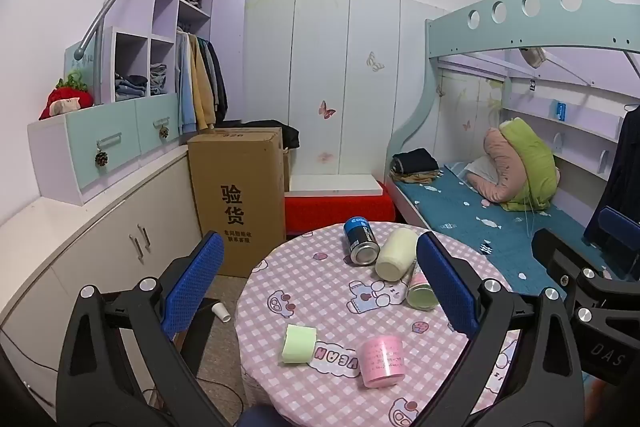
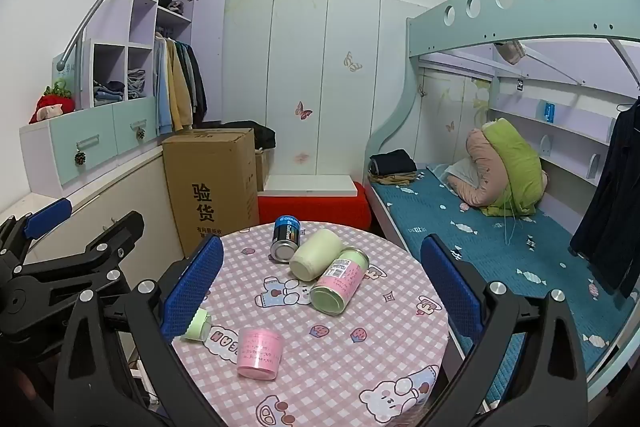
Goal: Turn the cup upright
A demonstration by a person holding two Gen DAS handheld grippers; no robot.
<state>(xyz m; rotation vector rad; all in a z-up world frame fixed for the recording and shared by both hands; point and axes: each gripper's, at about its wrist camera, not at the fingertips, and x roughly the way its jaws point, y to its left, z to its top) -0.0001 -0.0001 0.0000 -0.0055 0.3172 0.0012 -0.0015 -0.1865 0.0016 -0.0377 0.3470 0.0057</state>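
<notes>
Several cups and cans lie on a round table with a pink checked cloth (image 1: 320, 291) (image 2: 360, 355). A pink cup (image 1: 382, 361) (image 2: 259, 353) stands mouth down near the front. A small green cup (image 1: 299, 343) (image 2: 197, 325) lies on its side left of it. A cream cup (image 1: 395, 254) (image 2: 316, 254), a blue can (image 1: 361, 239) (image 2: 285, 238) and a pink-and-green cup (image 1: 420, 287) (image 2: 339, 281) lie tipped over further back. My left gripper (image 1: 320, 291) is open and empty above the table. My right gripper (image 2: 320, 291) is open and empty too.
A tall cardboard box (image 1: 240, 203) (image 2: 214, 187) stands left of the table beside white cabinets (image 1: 100, 239). A bunk bed with a blue mattress (image 1: 480, 219) (image 2: 480, 227) is on the right. A paper cup (image 1: 221, 311) lies on the floor.
</notes>
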